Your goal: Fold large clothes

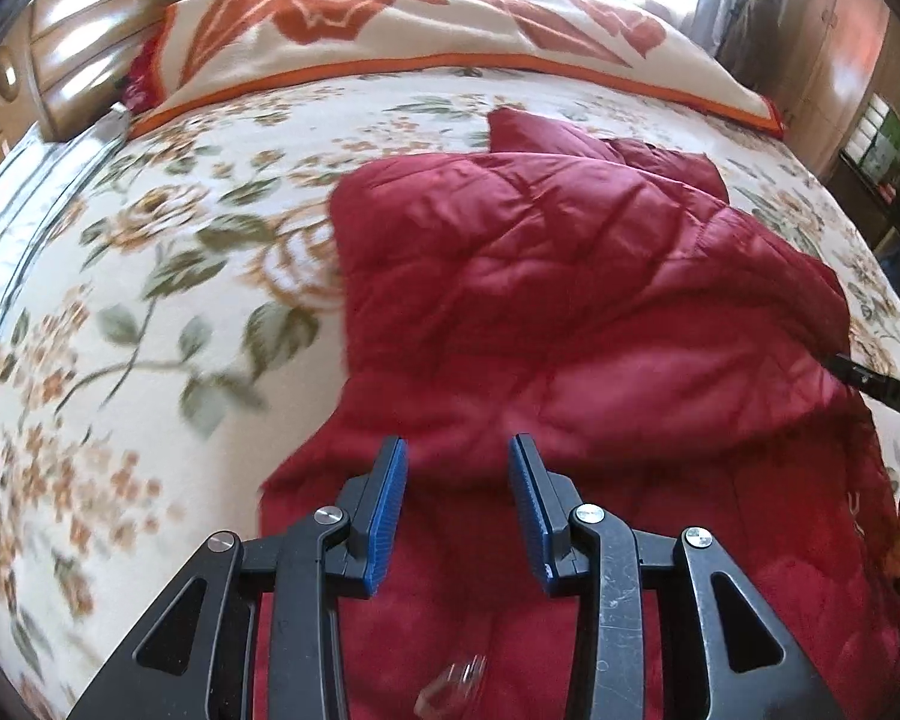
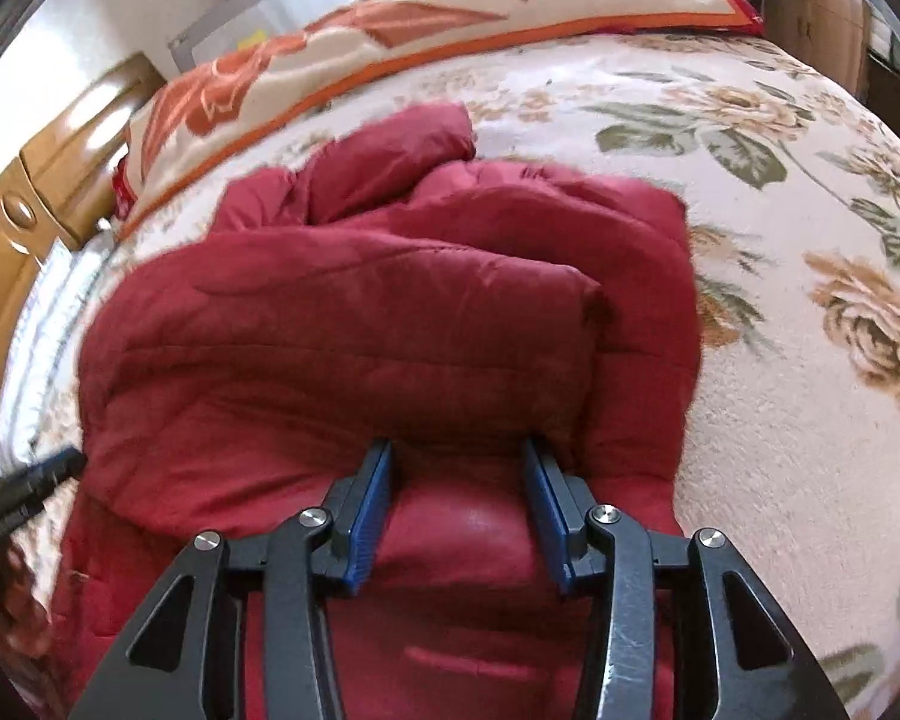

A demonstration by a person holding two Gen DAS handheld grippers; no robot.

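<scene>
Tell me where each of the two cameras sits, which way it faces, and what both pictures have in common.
Left wrist: on the left gripper, looking steeply down over the red quilted jacket; own fingers fill the bottom, jaws apart.
Right wrist: on the right gripper, looking steeply down at the jacket; own fingers show, fabric bulging between the jaws.
Shared: jacket, floral bedspread, orange-patterned blanket, wooden headboard, and each other's gripper at the edge.

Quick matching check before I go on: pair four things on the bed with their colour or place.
1 quilted jacket
2 bedspread
3 folded blanket
4 gripper pads

a cream, orange trim, far edge of the bed
b blue
c dark red, mid-bed
d pale floral print under the jacket

Pairs: 1-c, 2-d, 3-a, 4-b
</scene>
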